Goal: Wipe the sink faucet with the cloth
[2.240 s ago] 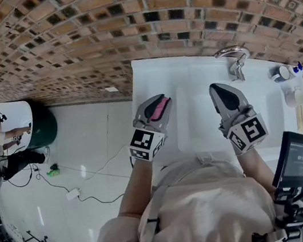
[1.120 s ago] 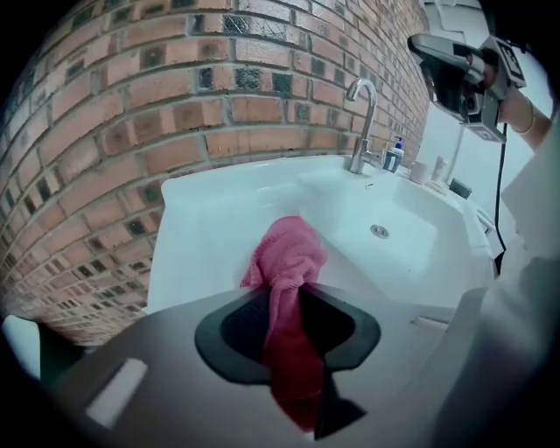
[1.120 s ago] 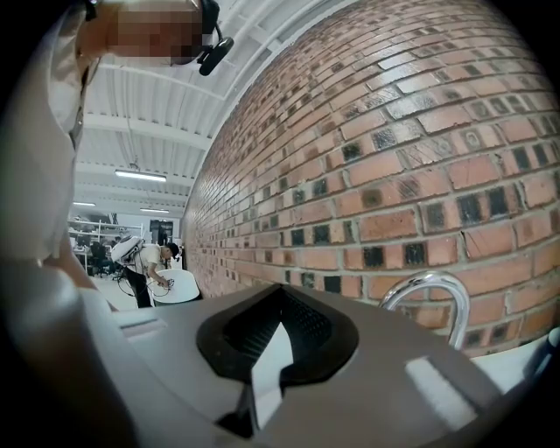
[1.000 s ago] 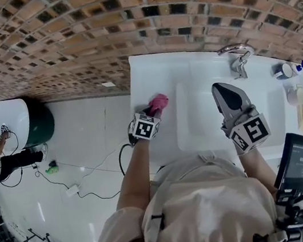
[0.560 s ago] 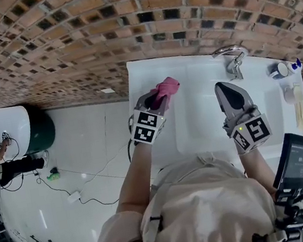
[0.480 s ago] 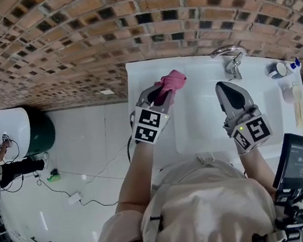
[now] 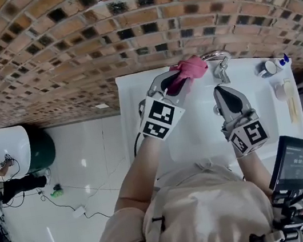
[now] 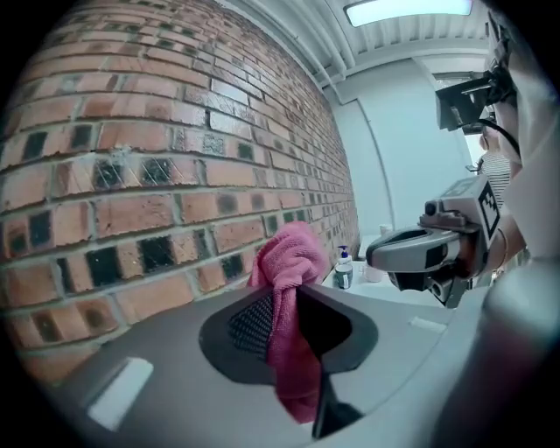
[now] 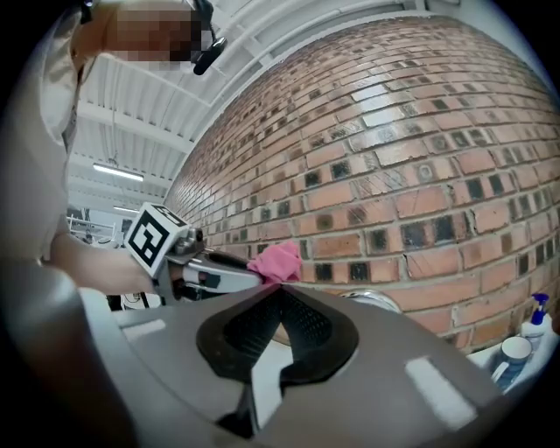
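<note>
Left gripper [image 7: 181, 80] is clamped on the pink cloth [image 7: 192, 66], just left of the faucet [image 7: 221, 63] at the far edge of the sink [image 7: 196, 130]. Right gripper [image 7: 219, 91]: jaws together, empty.

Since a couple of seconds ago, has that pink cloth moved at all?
Yes. The pink cloth, pinched in the left gripper, has travelled up the picture toward the faucet and is now just left of it.
</note>
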`<act>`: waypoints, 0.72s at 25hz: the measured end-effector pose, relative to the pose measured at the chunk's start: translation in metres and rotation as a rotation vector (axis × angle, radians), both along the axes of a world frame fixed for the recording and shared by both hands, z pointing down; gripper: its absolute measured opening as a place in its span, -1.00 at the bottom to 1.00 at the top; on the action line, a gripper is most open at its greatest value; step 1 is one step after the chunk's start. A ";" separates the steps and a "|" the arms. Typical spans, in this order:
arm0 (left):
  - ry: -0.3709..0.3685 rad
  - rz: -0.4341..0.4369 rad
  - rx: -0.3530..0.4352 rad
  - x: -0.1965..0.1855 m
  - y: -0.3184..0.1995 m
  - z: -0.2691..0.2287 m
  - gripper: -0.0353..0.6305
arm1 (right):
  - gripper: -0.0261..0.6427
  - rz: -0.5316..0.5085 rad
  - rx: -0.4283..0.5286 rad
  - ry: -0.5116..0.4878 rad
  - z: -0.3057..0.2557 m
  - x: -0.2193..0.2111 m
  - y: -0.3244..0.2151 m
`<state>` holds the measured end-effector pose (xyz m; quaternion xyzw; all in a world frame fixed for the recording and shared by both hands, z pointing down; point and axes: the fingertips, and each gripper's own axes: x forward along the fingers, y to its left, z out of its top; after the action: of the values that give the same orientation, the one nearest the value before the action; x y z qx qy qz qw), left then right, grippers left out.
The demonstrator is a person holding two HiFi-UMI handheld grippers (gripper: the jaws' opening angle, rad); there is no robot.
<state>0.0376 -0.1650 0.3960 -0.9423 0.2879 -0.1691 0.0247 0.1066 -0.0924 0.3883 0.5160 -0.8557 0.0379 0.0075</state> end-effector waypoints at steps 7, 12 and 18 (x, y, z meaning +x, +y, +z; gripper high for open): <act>0.008 0.055 -0.066 0.073 -0.039 0.015 -0.69 | -0.94 0.018 -0.022 -0.010 0.010 0.031 -0.009; -0.038 0.095 -0.055 0.117 -0.056 0.015 -0.69 | -0.94 0.036 -0.038 -0.022 0.016 0.053 -0.016; -0.037 0.090 -0.043 0.120 -0.059 0.018 -0.69 | -0.94 0.038 -0.050 -0.037 0.022 0.061 -0.020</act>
<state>0.1581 -0.2239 0.4141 -0.9513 0.2411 -0.1912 0.0173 0.1673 -0.1123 0.4101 0.5310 -0.8446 0.0688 0.0037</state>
